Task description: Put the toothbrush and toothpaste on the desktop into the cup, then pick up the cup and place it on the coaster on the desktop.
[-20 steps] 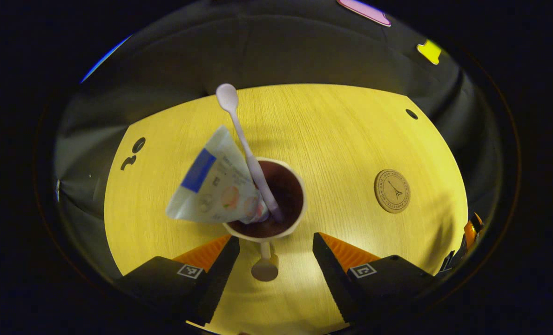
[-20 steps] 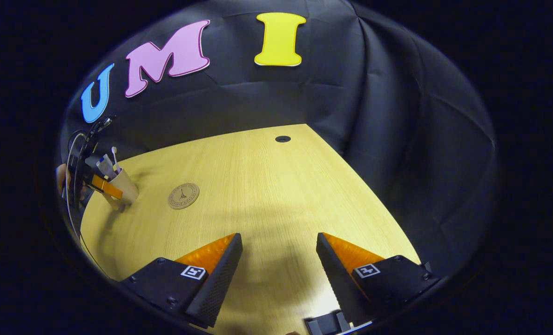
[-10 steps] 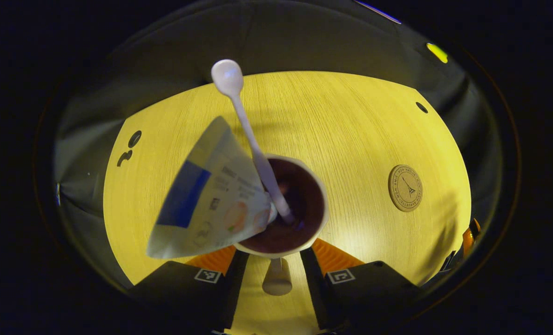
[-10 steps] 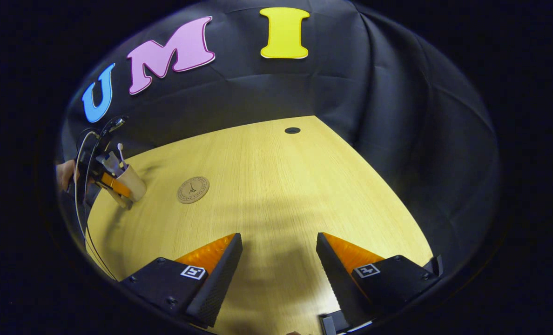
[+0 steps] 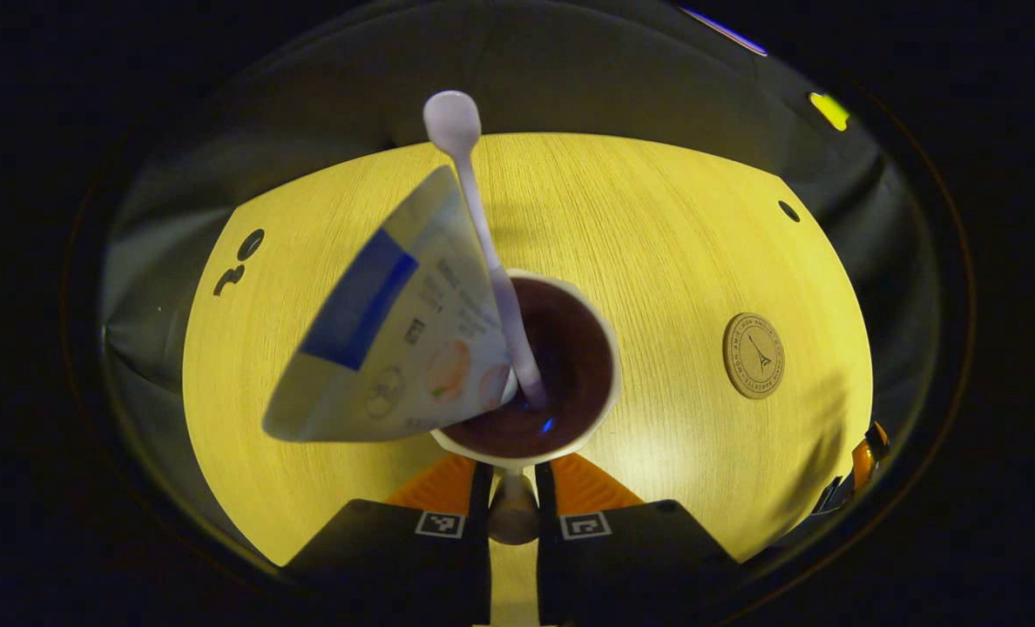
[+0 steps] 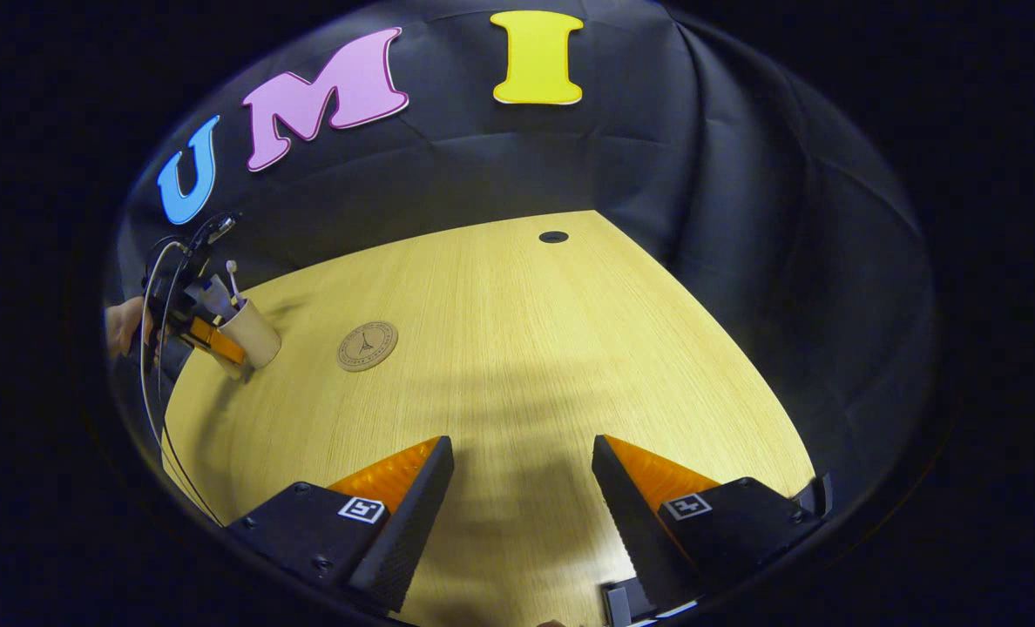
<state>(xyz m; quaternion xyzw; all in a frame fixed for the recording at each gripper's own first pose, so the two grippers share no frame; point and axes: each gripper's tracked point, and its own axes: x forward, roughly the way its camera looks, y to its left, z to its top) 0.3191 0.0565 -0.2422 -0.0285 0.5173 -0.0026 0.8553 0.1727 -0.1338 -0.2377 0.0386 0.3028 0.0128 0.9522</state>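
In the left gripper view, a cream cup (image 5: 609, 383) with a dark inside holds a white toothbrush (image 5: 474, 192) and a white-and-blue toothpaste tube (image 5: 387, 348), both leaning out to the left. My left gripper (image 5: 512, 488) is shut on the cup's handle (image 5: 512, 514), just below the rim. A round cork coaster (image 5: 754, 355) lies bare on the desk to the cup's right. In the right gripper view, the cup (image 6: 254, 340) stands far left with the coaster (image 6: 367, 346) beside it. My right gripper (image 6: 522, 488) hangs open over bare wood, holding nothing.
The yellow wooden desk (image 6: 500, 348) has a cable hole (image 6: 553, 237) near its far edge and dark cutouts (image 5: 239, 266) at its left. A hand (image 6: 121, 326) and cables sit behind the left gripper. Black cloth walls surround the desk.
My left gripper moved in toward the cup and its fingers went from wide open to shut on the handle. The right gripper stayed open, drifting only slightly.
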